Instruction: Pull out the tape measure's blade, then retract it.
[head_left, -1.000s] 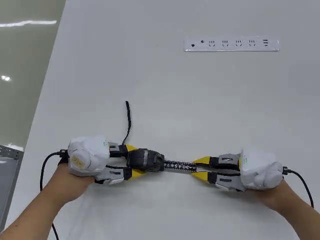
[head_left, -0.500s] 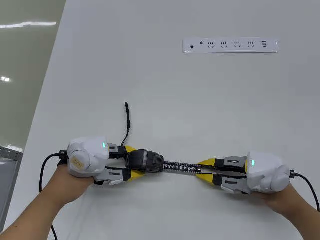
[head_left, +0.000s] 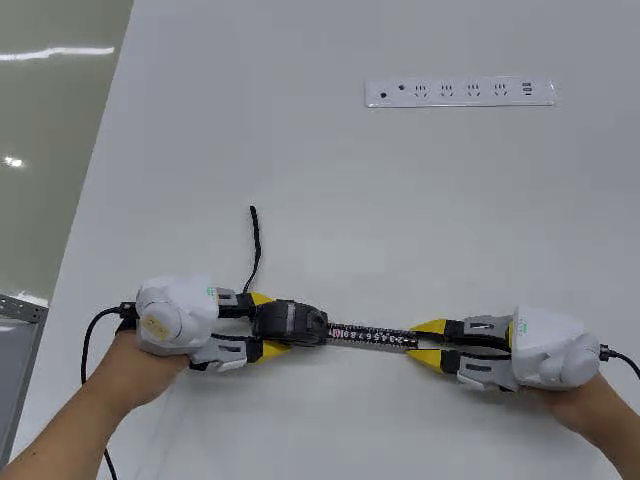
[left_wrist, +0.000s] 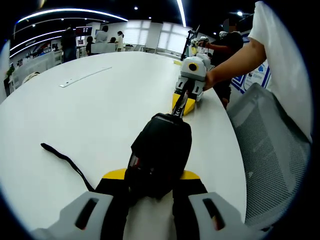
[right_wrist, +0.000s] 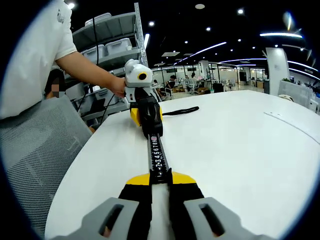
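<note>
Tape measure (head_left: 290, 321): its black case sits low and left of centre in the head view, clenched between the yellow-tipped jaws of the left gripper (head_left: 268, 322). In the left gripper view the case rises just above those jaws at the bottom centre of the frame. The right gripper (head_left: 425, 342), low on the right of the head view, has its jaws pinched on the tip of the blade (head_left: 372, 335). In the right gripper view the printed numbers run up from between the jaws toward the case at upper left.

Against the frame from a second ago, the right gripper sits further toward the right edge of the head view. The bare stretch of blade between the two grippers is longer. The left gripper and the case lie in the same spot as before.

The blade runs nearly level across the lower middle of the head view, tilted slightly down to the right, just over the white worktop (head_left: 350, 200). A thin black strap (head_left: 256, 245) trails from the case up toward the centre-left and lies flat on the worktop. A dark cable (head_left: 92, 330) leaves the back of the left gripper at the lower left. A white power strip (head_left: 459, 91) lies well apart, at the upper right of the head view.
</note>
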